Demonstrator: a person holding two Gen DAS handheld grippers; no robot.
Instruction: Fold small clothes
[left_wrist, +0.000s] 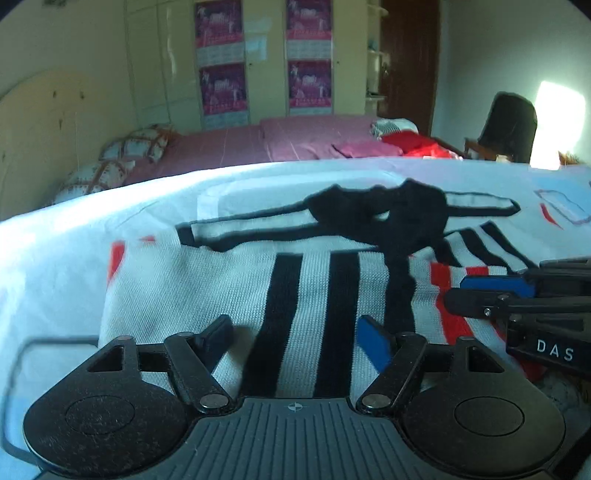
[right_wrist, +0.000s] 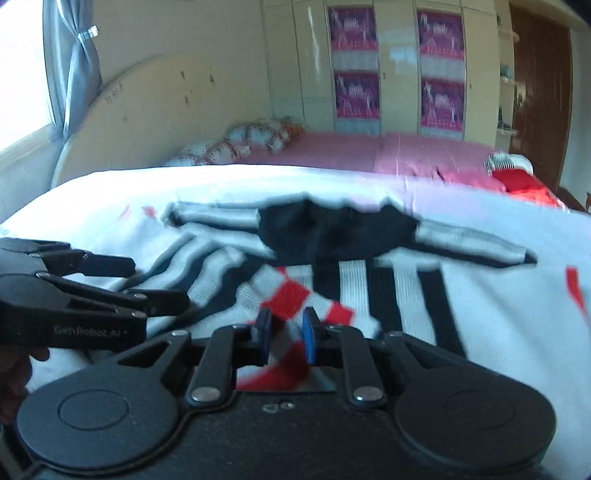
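A white knit garment (left_wrist: 207, 288) with black stripes, red bands and a black neck part (left_wrist: 388, 214) lies spread on a white sheet (left_wrist: 74, 229). My left gripper (left_wrist: 295, 336) stands open over its near edge, its pads clear of the striped cloth between them. My right gripper (right_wrist: 286, 332) is shut on a bunched red-and-white edge of the garment (right_wrist: 295, 295), which runs between its blue pads. In the left wrist view the right gripper (left_wrist: 458, 293) comes in from the right. In the right wrist view the left gripper (right_wrist: 147, 282) is seen open at the left.
Beyond the sheet stands a bed with a pink cover (left_wrist: 295, 140), patterned pillows (left_wrist: 125, 155) and red clothes (left_wrist: 417, 144). A dark chair (left_wrist: 509, 125) is at the far right, and a wardrobe with pink posters (left_wrist: 221, 55) is behind.
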